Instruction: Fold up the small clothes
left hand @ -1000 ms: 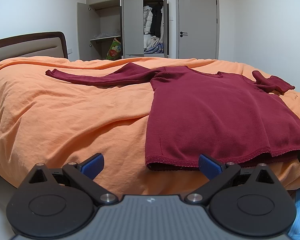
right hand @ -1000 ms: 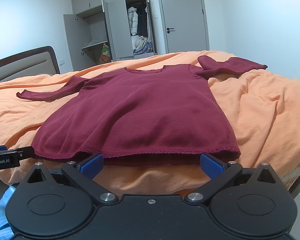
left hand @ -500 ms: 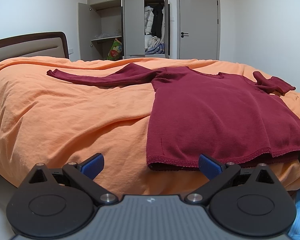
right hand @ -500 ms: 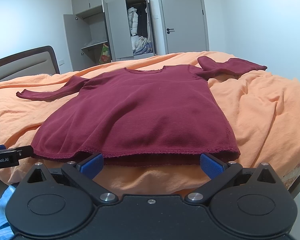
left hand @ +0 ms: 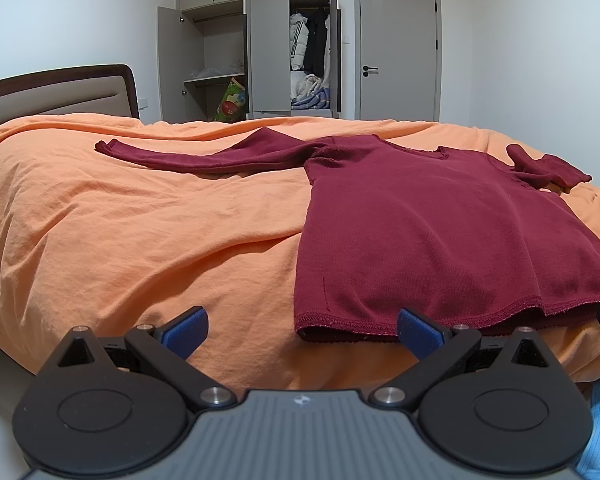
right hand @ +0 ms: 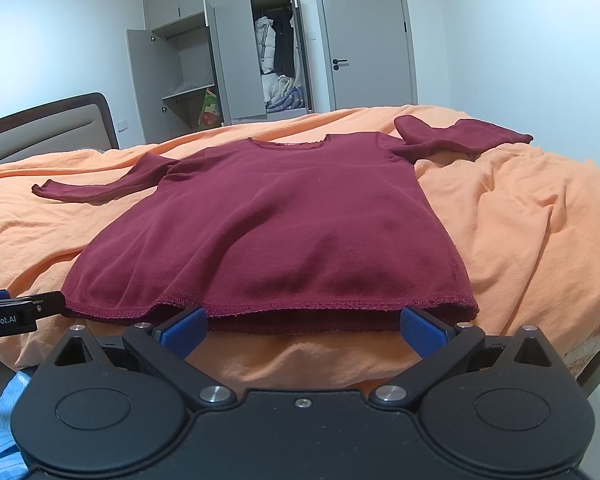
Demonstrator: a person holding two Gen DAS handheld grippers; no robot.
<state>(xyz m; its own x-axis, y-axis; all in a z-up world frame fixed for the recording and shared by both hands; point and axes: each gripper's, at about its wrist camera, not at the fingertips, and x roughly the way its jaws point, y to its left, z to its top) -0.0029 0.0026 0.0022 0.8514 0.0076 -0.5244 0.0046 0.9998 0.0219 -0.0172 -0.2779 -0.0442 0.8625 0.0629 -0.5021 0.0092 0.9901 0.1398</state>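
one dark red long-sleeved top [right hand: 284, 224] lies flat on the one bed, its hem at the bed's near edge. it has two sleeves: one sleeve [left hand: 204, 156] stretched toward the headboard end, the other sleeve [right hand: 460, 138] bunched toward the bed's opposite side. one orange bedspread [left hand: 120, 232] covers the bed. one headboard [left hand: 60, 92]. two grippers: the left gripper [left hand: 302, 330] and the right gripper [right hand: 302, 330], each with two blue-padded fingers set wide apart, four pads in all. one wardrobe [right hand: 220, 60], with three of its doors swung open. one closed room door [right hand: 366, 40].
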